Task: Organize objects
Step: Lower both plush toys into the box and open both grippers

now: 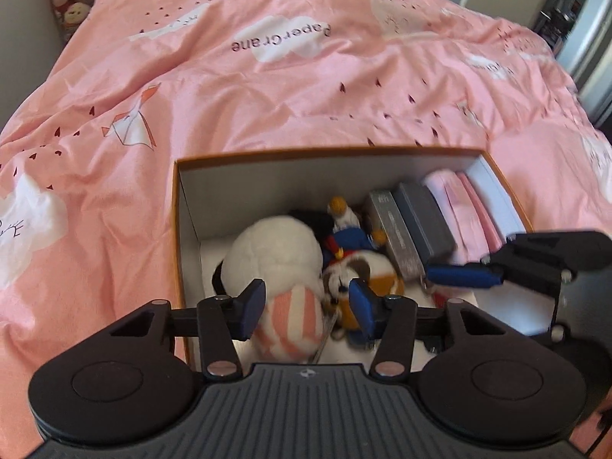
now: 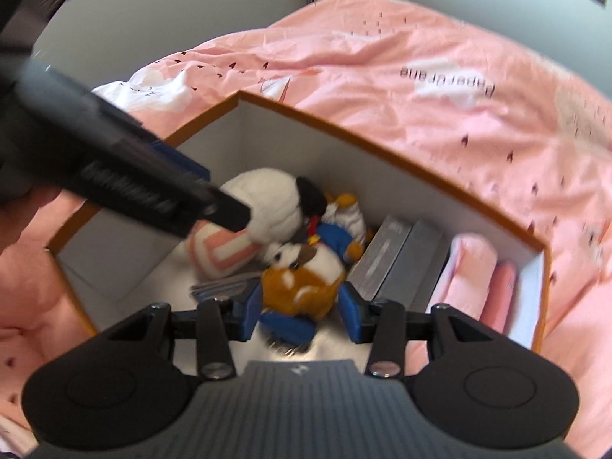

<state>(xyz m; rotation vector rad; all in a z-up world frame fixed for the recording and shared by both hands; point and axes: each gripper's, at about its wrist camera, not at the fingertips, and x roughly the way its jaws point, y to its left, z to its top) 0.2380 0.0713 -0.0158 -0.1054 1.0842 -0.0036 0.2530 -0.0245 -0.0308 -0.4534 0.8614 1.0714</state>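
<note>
We read "PaperCrane" point(image 1: 281, 38) printed on the pink duvet point(image 1: 267, 88) beyond our orange-edged box point(image 1: 179, 206). Our left tool point(image 1: 306, 306) stands part open astride the white plush's striped foot point(image 1: 288, 323), not pressing it. Our right tool point(image 2: 300, 306) flanks the brown-and-white plush point(image 2: 302, 283), grip unclear; grey cases point(image 1: 413, 229) stand right.

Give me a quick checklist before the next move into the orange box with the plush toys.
1. Left tongs open around striped plush foot: ok.
2. Right tongs straddle orange-and-white plush; pressing: cannot tell.
3. Orange box flat on pink duvet: ok.
4. Grey cases upright along the right: ok.
5. Tongs clear of each other: not ok, close together.
</note>
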